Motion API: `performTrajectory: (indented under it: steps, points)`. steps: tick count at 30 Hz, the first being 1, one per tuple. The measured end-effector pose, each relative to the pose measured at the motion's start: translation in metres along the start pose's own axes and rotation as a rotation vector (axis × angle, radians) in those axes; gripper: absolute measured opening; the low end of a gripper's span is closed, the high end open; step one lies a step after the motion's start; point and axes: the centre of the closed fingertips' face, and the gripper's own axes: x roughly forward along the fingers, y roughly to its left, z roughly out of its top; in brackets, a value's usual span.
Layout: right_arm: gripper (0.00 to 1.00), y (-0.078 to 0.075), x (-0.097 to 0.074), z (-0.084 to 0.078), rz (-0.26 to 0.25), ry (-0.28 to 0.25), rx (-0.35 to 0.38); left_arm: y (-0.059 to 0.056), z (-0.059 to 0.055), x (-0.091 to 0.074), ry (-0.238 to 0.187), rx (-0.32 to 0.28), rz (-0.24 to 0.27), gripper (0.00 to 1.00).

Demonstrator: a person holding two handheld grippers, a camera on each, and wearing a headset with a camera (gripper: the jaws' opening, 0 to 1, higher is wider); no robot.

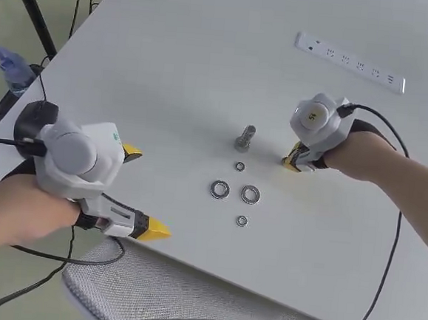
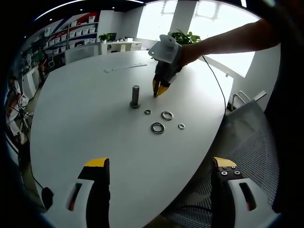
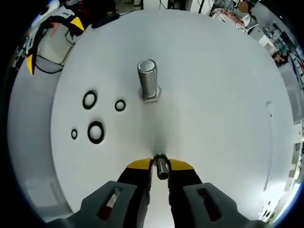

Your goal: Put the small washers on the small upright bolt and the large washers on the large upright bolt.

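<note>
Your right gripper (image 3: 161, 164) is squeezed on the small bolt (image 3: 162, 170), down at the table (image 3: 218, 104), near the big upright bolt (image 3: 147, 80); your left gripper (image 2: 160, 163) hangs with jaws wide apart. It looks like you're standing the small bolt up, so let go softly, then fetch the washers (image 3: 95, 132) nearby.

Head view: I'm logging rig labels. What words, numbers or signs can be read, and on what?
No text reads clearly.
Yellow round sticker on the right gripper: dark marks, too blurred to read.
Green mark on the left gripper: too small to read.
Power strip: no legible print.
</note>
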Motion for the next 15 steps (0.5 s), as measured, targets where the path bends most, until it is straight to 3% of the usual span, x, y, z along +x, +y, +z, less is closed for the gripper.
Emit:
performTrajectory:
  steps: [6, 15]
  points:
    - [0.17, -0.0051, 0.0017, 0.0019, 0.0, -0.01, 0.001, -0.0007, -0.0004, -0.0009, -0.002, -0.005, -0.002, 0.88]
    - [0.25, 0.0015, -0.0008, -0.0021, 0.015, 0.0, 0.001, -0.0017, 0.0014, -0.0008, -0.005, -0.001, -0.003, 0.88]
